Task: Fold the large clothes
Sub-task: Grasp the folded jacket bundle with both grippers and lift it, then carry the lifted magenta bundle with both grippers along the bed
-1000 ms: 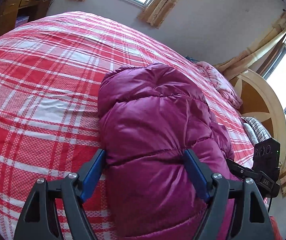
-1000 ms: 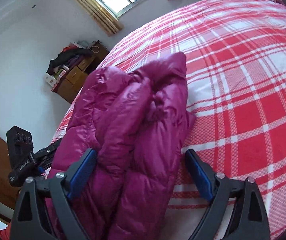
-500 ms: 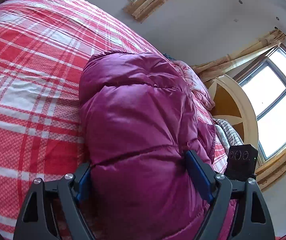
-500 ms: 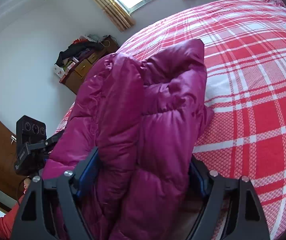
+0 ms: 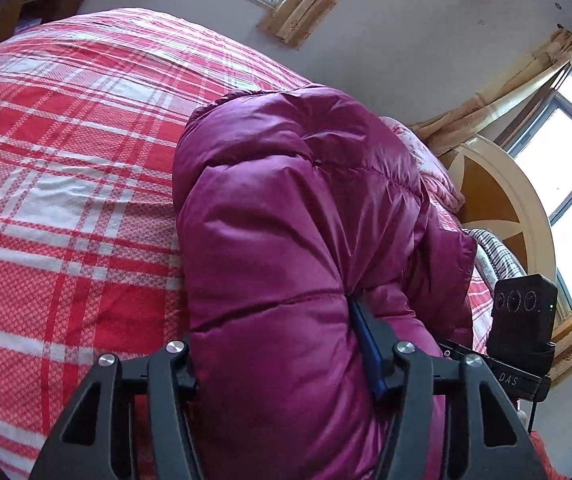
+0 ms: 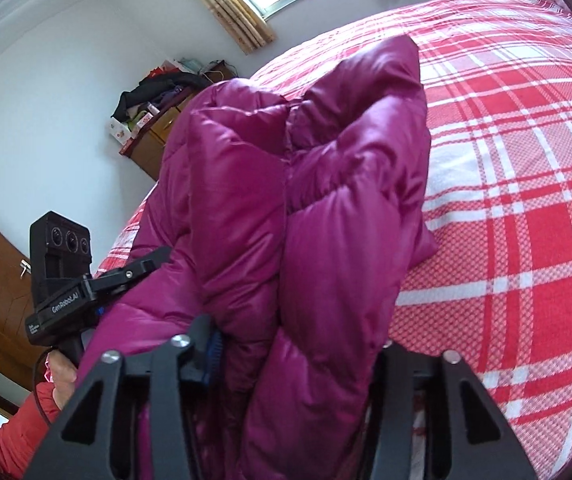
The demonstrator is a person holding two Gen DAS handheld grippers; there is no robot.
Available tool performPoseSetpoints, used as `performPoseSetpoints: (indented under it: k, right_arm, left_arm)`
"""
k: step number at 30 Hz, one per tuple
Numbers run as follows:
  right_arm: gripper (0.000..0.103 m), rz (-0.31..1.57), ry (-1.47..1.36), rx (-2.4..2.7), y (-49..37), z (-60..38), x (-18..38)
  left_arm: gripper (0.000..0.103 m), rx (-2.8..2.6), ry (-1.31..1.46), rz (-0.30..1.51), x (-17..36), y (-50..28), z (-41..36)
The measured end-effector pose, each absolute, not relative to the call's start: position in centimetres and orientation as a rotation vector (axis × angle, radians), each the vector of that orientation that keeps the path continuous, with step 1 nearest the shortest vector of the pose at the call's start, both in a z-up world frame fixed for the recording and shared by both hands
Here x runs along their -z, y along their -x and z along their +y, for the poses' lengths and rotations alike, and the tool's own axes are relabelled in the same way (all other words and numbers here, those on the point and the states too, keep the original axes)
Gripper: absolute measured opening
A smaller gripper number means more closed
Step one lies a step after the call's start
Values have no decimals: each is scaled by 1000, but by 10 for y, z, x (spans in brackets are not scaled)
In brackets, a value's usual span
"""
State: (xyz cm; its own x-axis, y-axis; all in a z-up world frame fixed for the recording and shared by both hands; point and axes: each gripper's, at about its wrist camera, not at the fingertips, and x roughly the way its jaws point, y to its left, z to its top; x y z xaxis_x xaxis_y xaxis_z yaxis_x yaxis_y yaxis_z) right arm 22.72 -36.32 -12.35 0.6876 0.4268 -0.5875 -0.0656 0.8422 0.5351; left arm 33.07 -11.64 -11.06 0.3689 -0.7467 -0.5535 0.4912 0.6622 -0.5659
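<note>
A magenta puffer jacket (image 5: 286, 208) lies folded into a thick bundle on a bed with a red and white plaid cover (image 5: 58, 184). My left gripper (image 5: 282, 344) is shut on the near end of the jacket, its blue pads pressed into the padding. The jacket also fills the right wrist view (image 6: 305, 184), with one end lifted off the bed. My right gripper (image 6: 293, 356) is shut on the jacket's other side; its right finger is hidden by fabric. Each gripper shows in the other's view: the right one (image 5: 521, 332), the left one (image 6: 66, 276).
A rounded wooden headboard (image 5: 501, 200) and pink bedding (image 5: 433, 168) lie beyond the jacket. A wooden dresser piled with clothes (image 6: 154, 120) stands by the wall. Windows with tan curtains (image 6: 246, 8) are behind. A red-sleeved hand (image 6: 58, 380) holds the left gripper.
Both grippers have moved in around the jacket and closed on it. The jacket bundle has risen and bulges up between the fingers.
</note>
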Motion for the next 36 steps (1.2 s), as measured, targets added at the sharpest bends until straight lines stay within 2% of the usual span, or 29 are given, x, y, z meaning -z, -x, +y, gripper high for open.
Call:
performPoseSetpoints:
  k: [2,6,13,36]
  right_arm:
    - [41,770,-541,-296,-222,-360,125]
    - [40,759,-610,-310,-198,-351,132]
    - [40,741,-563,-298,-147,-316,132]
    - [36,768,-614,-236,-140,-306,118]
  left_arm:
    - [55,775,315,872,109,-314,-111]
    - [55,748,360,872,111,-280,-91]
    - [55,718,359,870,113,-234,-58]
    - [50,683,293,865,99,-207,-48]
